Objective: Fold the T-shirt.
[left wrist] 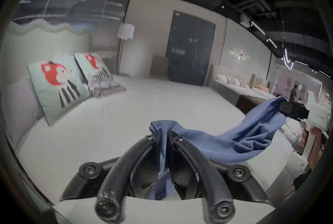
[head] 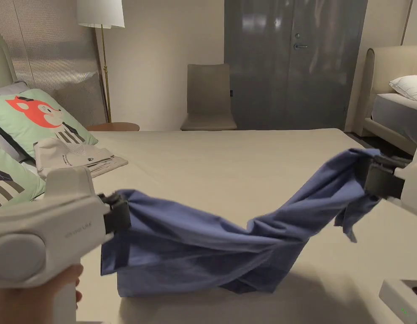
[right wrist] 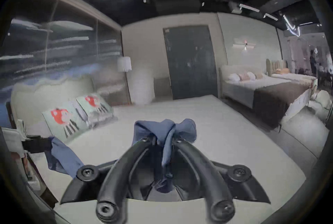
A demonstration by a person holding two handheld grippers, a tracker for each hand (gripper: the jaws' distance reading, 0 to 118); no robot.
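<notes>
Blue T-shirt (head: pixel 195 249) held up by two ends above the bed (head: pixel 228 168), its middle sagging onto the sheet.

The cloth is pinched in the closed jaws of the left gripper (left wrist: pixel 164 135) and bunched in the closed jaws of the right gripper (right wrist: pixel 164 139); the shirt is stretched between them, twisted and creased at the low point; if it is laid down this way, wrinkles are likely to be folded in; a small pinch might slip under a pull; pillows (head: pixel 39 114) and a folded garment (head: pixel 72 158) lie well apart.

Head view evenly lit, sharp; 2 gripper views dim, fisheye-warped, blurred, dark-vignetted edges.
</notes>
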